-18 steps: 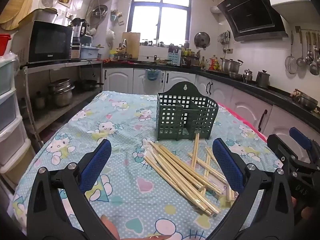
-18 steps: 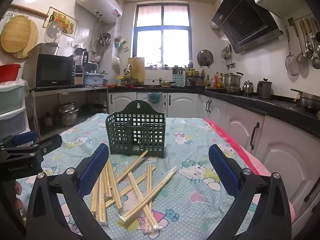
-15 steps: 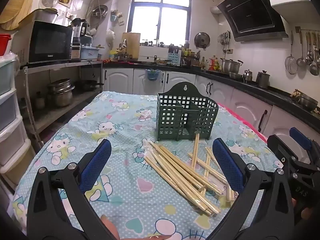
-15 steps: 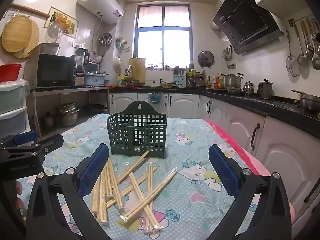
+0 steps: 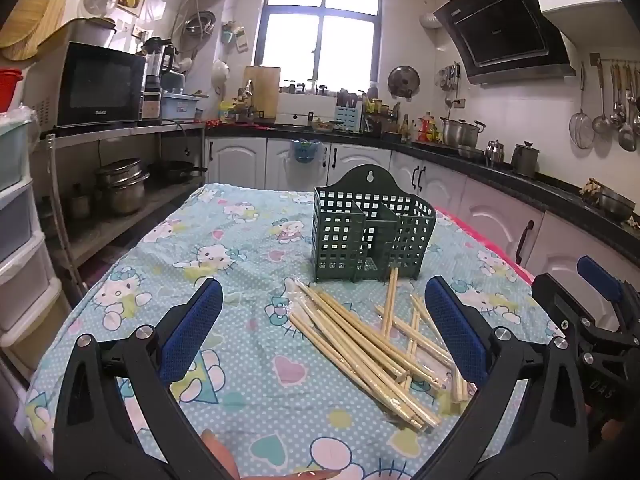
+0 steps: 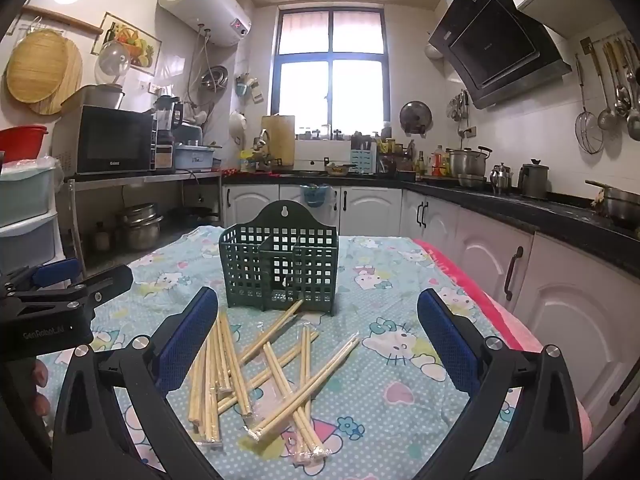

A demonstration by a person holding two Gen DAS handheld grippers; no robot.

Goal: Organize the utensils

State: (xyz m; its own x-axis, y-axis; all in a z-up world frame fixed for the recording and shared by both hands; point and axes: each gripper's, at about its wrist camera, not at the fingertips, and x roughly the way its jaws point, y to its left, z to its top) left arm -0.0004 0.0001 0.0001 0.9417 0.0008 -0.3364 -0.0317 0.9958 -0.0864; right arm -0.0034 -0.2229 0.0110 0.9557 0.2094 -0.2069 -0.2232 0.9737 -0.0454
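Note:
A dark green lattice utensil holder (image 5: 370, 232) (image 6: 280, 264) stands upright on the cartoon-print tablecloth (image 5: 240, 248) (image 6: 400, 280). In front of it lies a loose pile of wrapped wooden chopsticks (image 5: 368, 340) (image 6: 260, 364), one leaning against the holder's base. My left gripper (image 5: 320, 320) hovers open over the cloth, with the pile just inside its right finger. My right gripper (image 6: 318, 328) is open too, above the pile. Nothing is held by either. Each gripper shows at the edge of the other's view: the right gripper body (image 5: 592, 320), the left gripper body (image 6: 60, 296).
White cabinets (image 6: 540, 280) and a black counter with pots (image 6: 468, 164) run along the right and back. A steel shelf with a microwave (image 5: 100, 88) and pans stands to the left, plastic drawers (image 5: 20, 240) nearer. A pink cloth edge (image 6: 460, 280) marks the table's right side.
The right wrist view has shifted slightly, so the holder sits a little further right in it. Both grippers stay open and the chopsticks have not moved.

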